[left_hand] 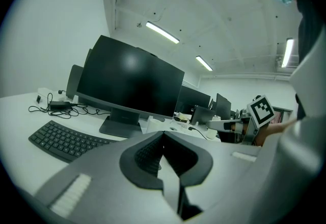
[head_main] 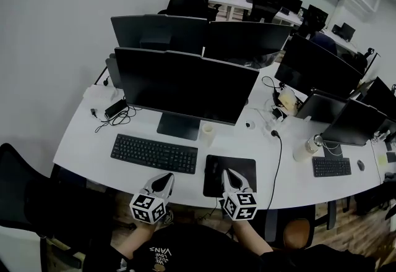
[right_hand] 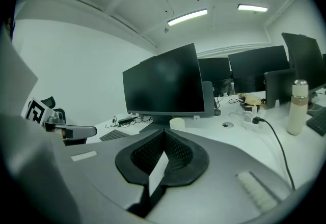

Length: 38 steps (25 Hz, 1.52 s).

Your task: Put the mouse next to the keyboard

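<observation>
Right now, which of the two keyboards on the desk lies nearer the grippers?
The wide keyboard just ahead of the left gripper; the smaller keyboard lies far to the right, beside the white bottle.

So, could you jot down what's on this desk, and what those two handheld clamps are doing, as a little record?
desk: white, curved
monitor: nearest one, screen dark
keyboard: black, in front of that monitor
mouse pad: black, right of the keyboard, not touching it
left gripper: jaws together, nothing between them, by the keyboard's right end
right gripper: jaws together, nothing between them, over the mouse pad
mouse: cannot be made out for sure
</observation>
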Available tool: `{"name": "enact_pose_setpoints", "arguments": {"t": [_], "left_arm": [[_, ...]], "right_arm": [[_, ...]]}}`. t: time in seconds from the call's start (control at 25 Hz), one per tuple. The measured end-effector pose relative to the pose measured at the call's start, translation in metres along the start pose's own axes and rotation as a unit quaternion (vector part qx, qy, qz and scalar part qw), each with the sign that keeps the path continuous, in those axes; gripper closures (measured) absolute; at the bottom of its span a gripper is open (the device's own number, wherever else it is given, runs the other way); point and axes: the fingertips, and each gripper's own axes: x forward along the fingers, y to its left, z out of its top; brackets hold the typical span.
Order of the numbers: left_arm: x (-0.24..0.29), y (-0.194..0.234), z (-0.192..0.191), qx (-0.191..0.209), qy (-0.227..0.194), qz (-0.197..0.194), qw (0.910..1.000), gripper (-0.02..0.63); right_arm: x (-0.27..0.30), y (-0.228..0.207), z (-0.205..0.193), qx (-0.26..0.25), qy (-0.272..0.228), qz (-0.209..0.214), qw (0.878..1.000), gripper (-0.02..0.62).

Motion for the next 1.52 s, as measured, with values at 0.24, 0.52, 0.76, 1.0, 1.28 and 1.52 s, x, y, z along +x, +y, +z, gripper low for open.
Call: {"name": "enact_pose_setpoints", "arguments": {"t": [0.24,0.52,0.76,1.0,1.28,1.52], "left_arm": [[-0.002,-0.023,-0.008,0.003,0.001,0.002,1.0000,0.603],[-0.009,-0.045,-0.016,0.010,0.001,0.013,0.9999,0.603],[-0.013,-0.060,-0.026,0.008,0.001,0.022,0.9997,0.603],[-0.017,-0.072,-0.033,0.009,0.006,0.029,0.9995,0.604],[-0.020,-0.079,-0.034,0.016,0.012,0.032,0.9993,0.604],[-0.017,-0.084,-0.034,0.022,0.016,0.030,0.9992,0.603]], "right_arm": [[-0.016,-0.006,-0.009,-0.001,0.007,0.014,1.000,0.591],[-0.032,-0.011,-0.020,-0.003,0.015,0.031,0.999,0.591],[-0.043,-0.015,-0.032,-0.002,0.022,0.044,0.999,0.591],[-0.052,-0.018,-0.038,-0.010,0.030,0.051,0.998,0.591],[-0.056,-0.017,-0.041,-0.013,0.031,0.058,0.998,0.592],[-0.058,-0.019,-0.043,-0.012,0.032,0.061,0.998,0.592]]}}
